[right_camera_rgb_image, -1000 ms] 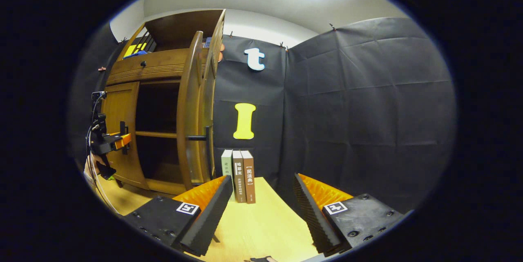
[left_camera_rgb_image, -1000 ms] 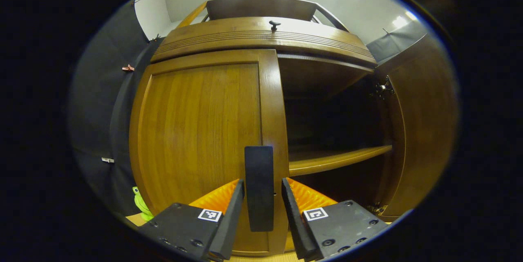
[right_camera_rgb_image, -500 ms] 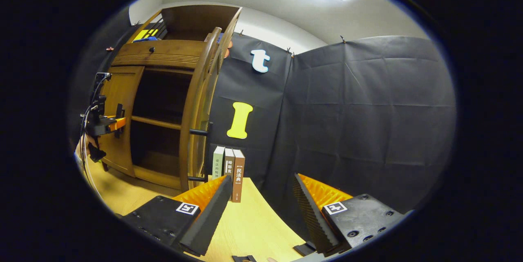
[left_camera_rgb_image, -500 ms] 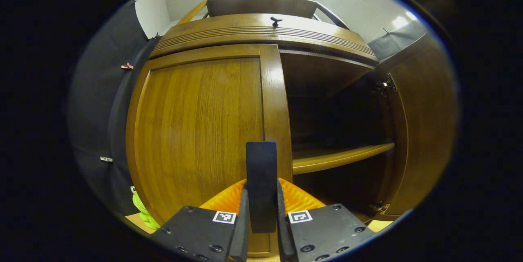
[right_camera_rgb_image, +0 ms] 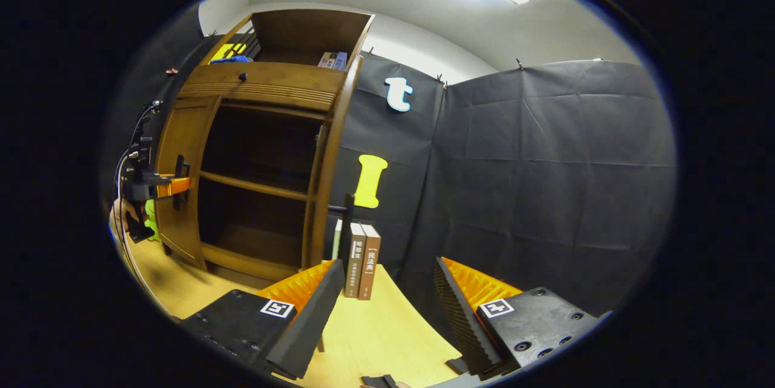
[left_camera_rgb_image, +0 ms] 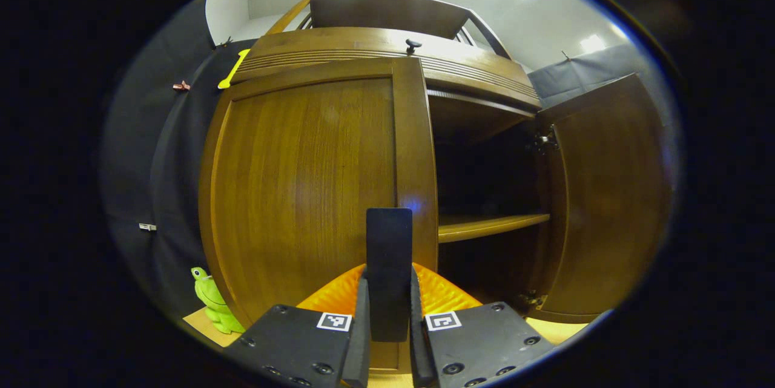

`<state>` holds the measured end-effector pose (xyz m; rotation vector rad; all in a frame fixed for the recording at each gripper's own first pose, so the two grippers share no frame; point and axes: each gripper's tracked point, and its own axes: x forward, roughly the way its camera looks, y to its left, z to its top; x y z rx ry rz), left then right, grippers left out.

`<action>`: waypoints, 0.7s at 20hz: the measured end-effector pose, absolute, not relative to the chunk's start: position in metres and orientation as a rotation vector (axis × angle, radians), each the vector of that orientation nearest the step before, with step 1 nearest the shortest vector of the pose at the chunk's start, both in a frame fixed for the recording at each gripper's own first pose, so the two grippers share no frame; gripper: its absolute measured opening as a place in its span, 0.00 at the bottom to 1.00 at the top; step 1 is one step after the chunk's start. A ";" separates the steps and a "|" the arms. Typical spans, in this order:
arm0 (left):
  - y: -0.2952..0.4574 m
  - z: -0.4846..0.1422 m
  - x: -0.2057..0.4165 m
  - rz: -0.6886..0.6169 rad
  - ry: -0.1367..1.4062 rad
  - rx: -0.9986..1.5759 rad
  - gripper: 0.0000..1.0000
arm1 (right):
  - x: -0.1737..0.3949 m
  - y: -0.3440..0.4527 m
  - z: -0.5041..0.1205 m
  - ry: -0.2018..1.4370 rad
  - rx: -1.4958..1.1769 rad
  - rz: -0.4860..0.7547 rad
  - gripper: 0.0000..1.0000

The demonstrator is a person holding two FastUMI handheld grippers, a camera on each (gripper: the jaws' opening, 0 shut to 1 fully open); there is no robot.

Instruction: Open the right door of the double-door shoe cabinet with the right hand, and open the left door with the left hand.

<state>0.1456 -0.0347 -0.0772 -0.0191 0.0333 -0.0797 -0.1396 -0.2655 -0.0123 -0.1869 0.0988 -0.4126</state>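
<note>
The wooden shoe cabinet [left_camera_rgb_image: 387, 52] stands close ahead in the left gripper view. Its left door [left_camera_rgb_image: 303, 194] has swung slightly outward, and my left gripper [left_camera_rgb_image: 388, 321] is shut on that door's dark vertical handle [left_camera_rgb_image: 389, 255]. The right door [left_camera_rgb_image: 605, 194] stands wide open, baring a shelf [left_camera_rgb_image: 490, 226] and a dark interior. In the right gripper view the cabinet [right_camera_rgb_image: 266, 88] sits at the left, the right door [right_camera_rgb_image: 330, 176] edge-on with its handle [right_camera_rgb_image: 347, 224]. My right gripper [right_camera_rgb_image: 381, 315] hangs open over the table, holding nothing. The left gripper [right_camera_rgb_image: 163, 185] shows far off at the left door.
A green frog toy [left_camera_rgb_image: 212, 300] sits by the cabinet's left foot. Three books [right_camera_rgb_image: 360, 261] stand upright against the black cloth wall, right of the open door. The wooden tabletop [right_camera_rgb_image: 375, 333] spreads below my right gripper. Items rest on the cabinet's top shelf [right_camera_rgb_image: 330, 60].
My left gripper shut on the left door's handle and the door has begun to swing out. My right gripper drew back from the cabinet, and the right door swung wider.
</note>
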 end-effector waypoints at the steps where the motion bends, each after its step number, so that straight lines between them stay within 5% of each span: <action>1: -0.033 -0.076 0.135 -0.094 0.037 -0.030 0.31 | -0.146 -0.258 -0.014 0.092 -0.182 -0.402 0.95; 14: 0.027 -0.060 0.030 -0.155 0.058 -0.017 0.29 | -0.135 -0.139 -0.028 0.078 -0.099 -0.207 0.95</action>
